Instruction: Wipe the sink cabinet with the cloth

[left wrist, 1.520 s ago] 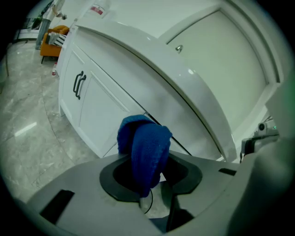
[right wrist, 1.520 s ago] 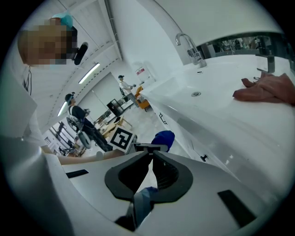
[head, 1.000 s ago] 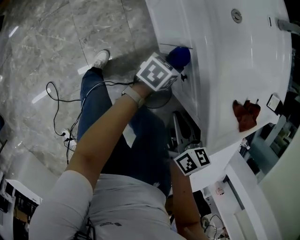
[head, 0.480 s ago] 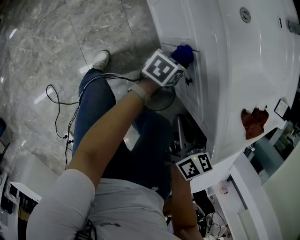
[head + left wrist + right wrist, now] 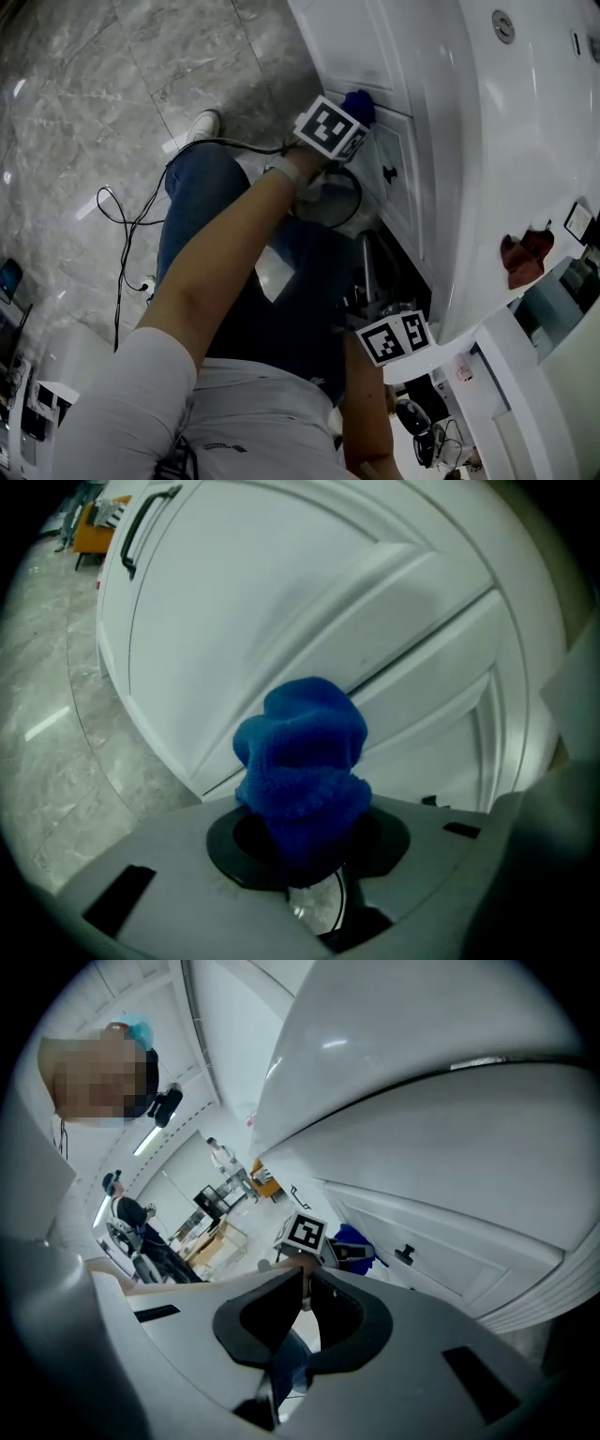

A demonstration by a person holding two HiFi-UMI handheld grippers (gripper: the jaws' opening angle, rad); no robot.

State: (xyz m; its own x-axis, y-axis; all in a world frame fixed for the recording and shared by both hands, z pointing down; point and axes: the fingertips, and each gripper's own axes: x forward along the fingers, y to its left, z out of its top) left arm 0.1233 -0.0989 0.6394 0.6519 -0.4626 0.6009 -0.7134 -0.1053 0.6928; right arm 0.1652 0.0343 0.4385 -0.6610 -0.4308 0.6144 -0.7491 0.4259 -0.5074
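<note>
The wiping step is under way. The left hand-held gripper (image 5: pixel 302 844) has its jaws clamped on the blue cloth (image 5: pixel 302 757). The cloth is bunched into a ball that sticks out past the jaws. In the head view the cloth (image 5: pixel 359 103) sits right at the white cabinet (image 5: pixel 349 37), by the line where two door panels meet. It looks like it touches the door, but I cannot be sure.

The next move, I think, is to push the cloth flat on the door and rub it along the panel. The grooves in the door (image 5: pixel 412 621) will need the cloth pressed into them. The grip has to stay tight so the cloth does not slip out.

The right hand-held gripper (image 5: pixel 305 1299) has its jaws together with nothing in them. It hangs low under the sink (image 5: pixel 525 122), well apart from the cloth.

A small dark knob (image 5: pixel 389 172) sticks out of the door just below the cloth. It could catch the cloth. A long dark handle (image 5: pixel 141 527) is on a door farther off. A red rag (image 5: pixel 523 260) lies on the sink edge. A black cable (image 5: pixel 127 220) lies on the floor (image 5: pixel 94 94) near the person's shoe (image 5: pixel 204 123).
</note>
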